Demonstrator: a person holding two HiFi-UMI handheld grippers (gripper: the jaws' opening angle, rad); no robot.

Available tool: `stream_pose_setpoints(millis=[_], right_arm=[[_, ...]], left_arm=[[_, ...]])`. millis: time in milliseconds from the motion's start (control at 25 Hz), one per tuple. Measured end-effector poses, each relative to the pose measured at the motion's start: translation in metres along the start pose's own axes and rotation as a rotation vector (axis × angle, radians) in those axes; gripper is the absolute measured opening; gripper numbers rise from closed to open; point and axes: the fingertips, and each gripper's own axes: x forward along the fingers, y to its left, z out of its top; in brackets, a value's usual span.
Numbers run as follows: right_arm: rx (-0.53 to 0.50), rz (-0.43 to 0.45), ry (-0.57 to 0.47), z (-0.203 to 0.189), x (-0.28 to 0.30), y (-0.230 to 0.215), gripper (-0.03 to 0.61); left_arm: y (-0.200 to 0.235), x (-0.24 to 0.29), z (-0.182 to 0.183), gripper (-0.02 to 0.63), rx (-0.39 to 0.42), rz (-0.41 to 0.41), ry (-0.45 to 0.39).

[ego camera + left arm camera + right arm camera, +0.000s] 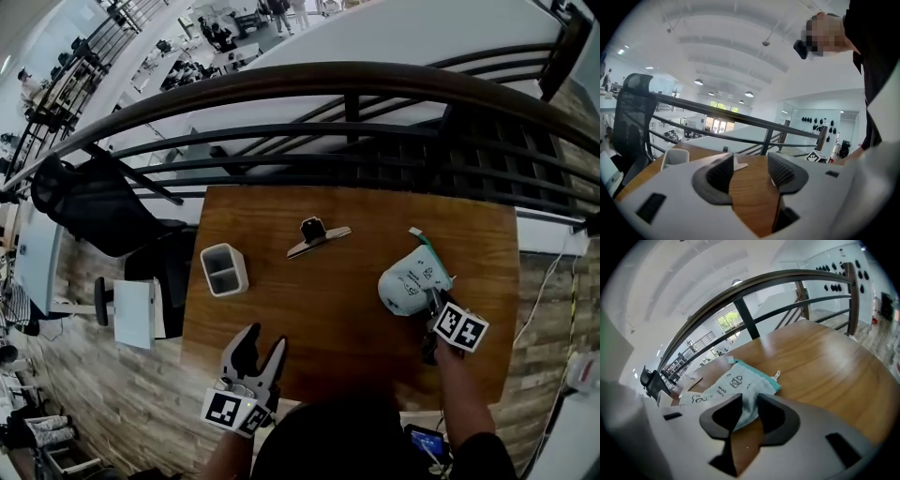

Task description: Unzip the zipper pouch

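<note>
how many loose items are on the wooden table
3: a white two-slot holder at left, a clip mid-back, and the zipper pouch at right. None seems hidden.

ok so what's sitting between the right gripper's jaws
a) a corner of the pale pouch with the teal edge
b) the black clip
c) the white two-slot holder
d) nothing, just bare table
a: in the right gripper view, the right gripper has its jaws closed in on a fold of the pouch, with fabric filling the gap between them.
</note>
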Motion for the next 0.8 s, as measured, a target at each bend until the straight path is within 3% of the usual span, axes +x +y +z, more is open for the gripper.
stream_pose_setpoints(millis=[120, 160, 560, 800], right_arm=[[-0.049, 0.010, -0.018, -0.002, -0.004, 0.013, 0.011], [-0.065, 0.017, -0.029, -0.002, -0.006, 0.017, 0.005], [-0.175, 0.094, -0.117, 0.005, -0.037, 0.056, 0.000], [-0.381, 0.149, -0.208, 0.023, -0.067, 0.097, 0.000]], left_arm=[[0.000, -0.004, -0.002, 0.235, -0.009, -0.005, -0.002], [0.000, -0.005, -0.002, 0.235, -0.009, -0.008, -0.003], [0.002, -0.015, -0.003, 0.235, -0.021, -0.046, -0.026], [-0.001, -0.019, -0.001, 0.235, -0.041, -0.074, -0.043]])
